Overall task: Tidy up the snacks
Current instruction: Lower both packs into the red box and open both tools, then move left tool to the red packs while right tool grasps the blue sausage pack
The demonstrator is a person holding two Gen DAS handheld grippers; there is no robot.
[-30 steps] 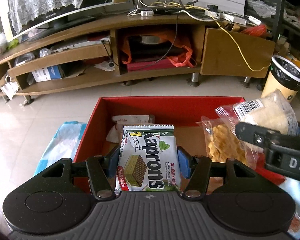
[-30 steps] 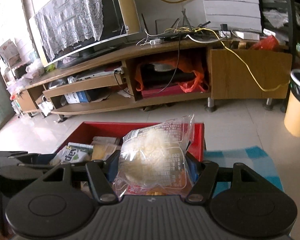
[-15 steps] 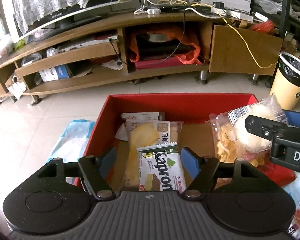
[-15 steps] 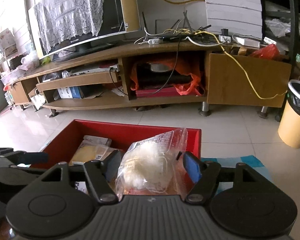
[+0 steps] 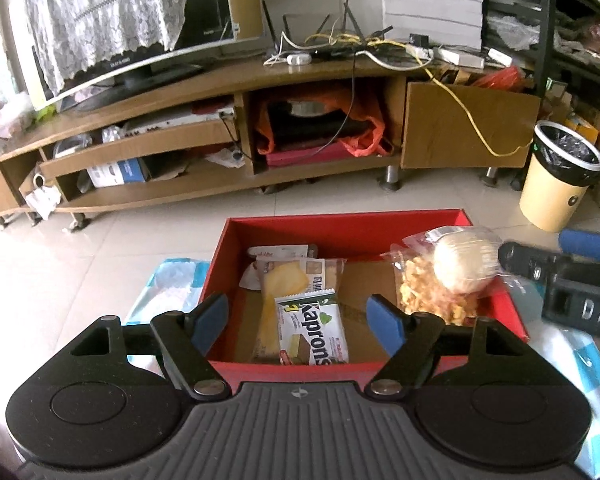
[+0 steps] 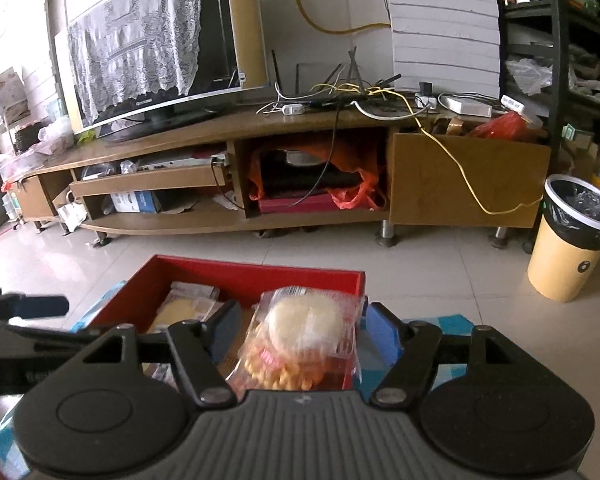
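1. Pale floor tiles (image 5: 80, 264) run back to a long wooden TV stand (image 5: 260, 80); a cream waste bin (image 5: 556, 184) stands at the right.
2. On the floor sits one red box (image 5: 340, 224), open at the top, with a blue-and-white cloth (image 5: 168, 284) under its left side.
3. Left tool (image 5: 300, 316): released, its jaws having just been opening. The blue pads stand wide over the box's near-left part, touching nothing.
4. Right tool (image 6: 300, 328): also let go. Its jaws have been opening within this second, and each pad stands clear of the bun packet between them. In the left wrist view it hangs just beyond the box's right edge.
5. Clear bun packet (image 6: 308, 324), one, lies on one clear bag of yellow-orange crisps (image 5: 432, 300) against the box's right wall.
6. One yellow cracker pack (image 5: 288, 284) lies along the box's left part, long axis running near edge to far edge.
7. One green-and-white Kaprons wafer pack (image 5: 312, 332) rests on it at the near edge, long axis the same way, lettering running sideways.
8. One white-and-red packet (image 5: 280, 252) lies at the far-left corner, partly covered.
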